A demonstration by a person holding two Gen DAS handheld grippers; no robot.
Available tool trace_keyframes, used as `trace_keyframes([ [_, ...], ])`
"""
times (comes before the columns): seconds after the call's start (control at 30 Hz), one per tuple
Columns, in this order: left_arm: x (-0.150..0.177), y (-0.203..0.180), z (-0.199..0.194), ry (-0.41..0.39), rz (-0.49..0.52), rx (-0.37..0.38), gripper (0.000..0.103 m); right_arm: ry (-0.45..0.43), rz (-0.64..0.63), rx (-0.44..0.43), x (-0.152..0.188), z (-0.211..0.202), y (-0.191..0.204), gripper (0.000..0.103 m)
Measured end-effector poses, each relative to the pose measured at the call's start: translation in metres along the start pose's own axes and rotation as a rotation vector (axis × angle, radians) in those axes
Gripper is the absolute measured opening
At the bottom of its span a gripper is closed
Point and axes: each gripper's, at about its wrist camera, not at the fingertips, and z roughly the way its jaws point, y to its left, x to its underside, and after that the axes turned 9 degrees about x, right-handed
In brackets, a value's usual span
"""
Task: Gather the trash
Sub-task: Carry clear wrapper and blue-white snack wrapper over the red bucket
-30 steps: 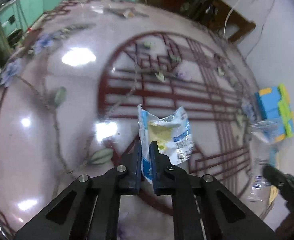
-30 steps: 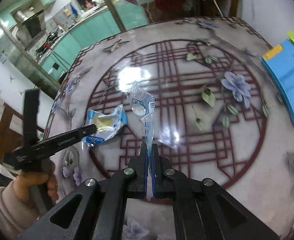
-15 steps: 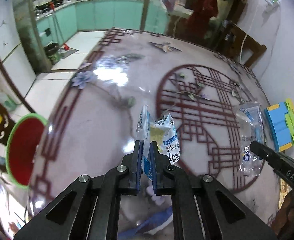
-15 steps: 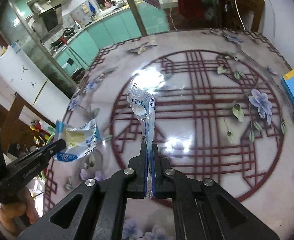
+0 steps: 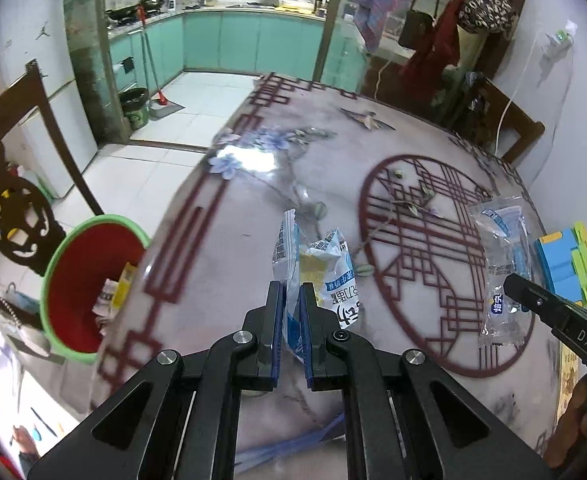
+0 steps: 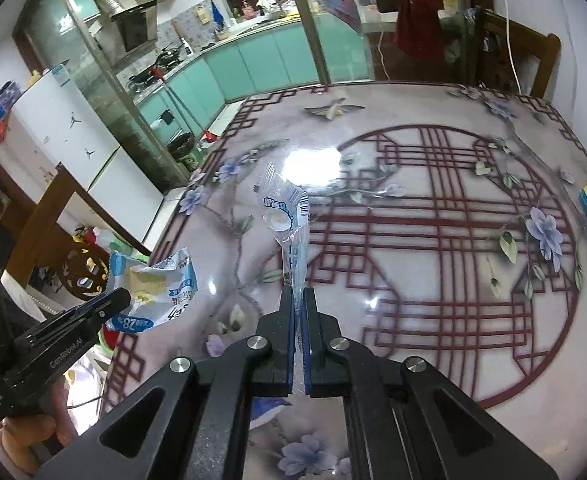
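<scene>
Two grippers, each carrying a piece of trash, hang above a glossy patterned surface [image 5: 221,280] in a home dining area beside a teal-cabinet kitchen. The left gripper [image 5: 292,292] is clenched on a crumpled blue, white and yellow wrapper [image 5: 325,276], its blue-lined jaws pinching the lower edge while the rest of the packet stands up above the fingertips. The right gripper [image 6: 300,296] is clamped tight on a clear wrapper [image 6: 285,212] with blue print, which rises in a narrow twist from between the closed jaws and fans out at the top.

Seen from the left wrist, the clear wrapper [image 5: 503,264] hangs over the red lattice medallion printed on the surface, with the right gripper's black finger reaching in from the right edge. Seen from the right wrist, the crumpled wrapper [image 6: 153,292] sits past the surface's left edge, held up by the left gripper, and part of a hand [image 6: 29,432] grips the handle below.

A red bin [image 5: 85,284] with a green rim stands on the floor just beside the surface's left edge, at lower left in the left wrist view. Inside it lie a few scraps, among them a yellow packet [image 5: 122,286] and crumpled paper; the rest of its contents is too dim to make out. A blue box [image 5: 565,268] with green and yellow tabs rests at the surface's far right edge.
</scene>
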Motion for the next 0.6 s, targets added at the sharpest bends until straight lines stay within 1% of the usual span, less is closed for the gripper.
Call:
trace_keyframes([
  [0.33,-0.009,0.042,-0.014,-0.015,0.005,0.011,0.008,-0.014,-0.001,0.015,-0.001,-0.001,0.042,0.002],
  [0.6,-0.021,0.08,-0.022,-0.019,0.026,0.024,0.008,-0.018,0.025,0.029,0.004,0.0,0.087,0.002],
])
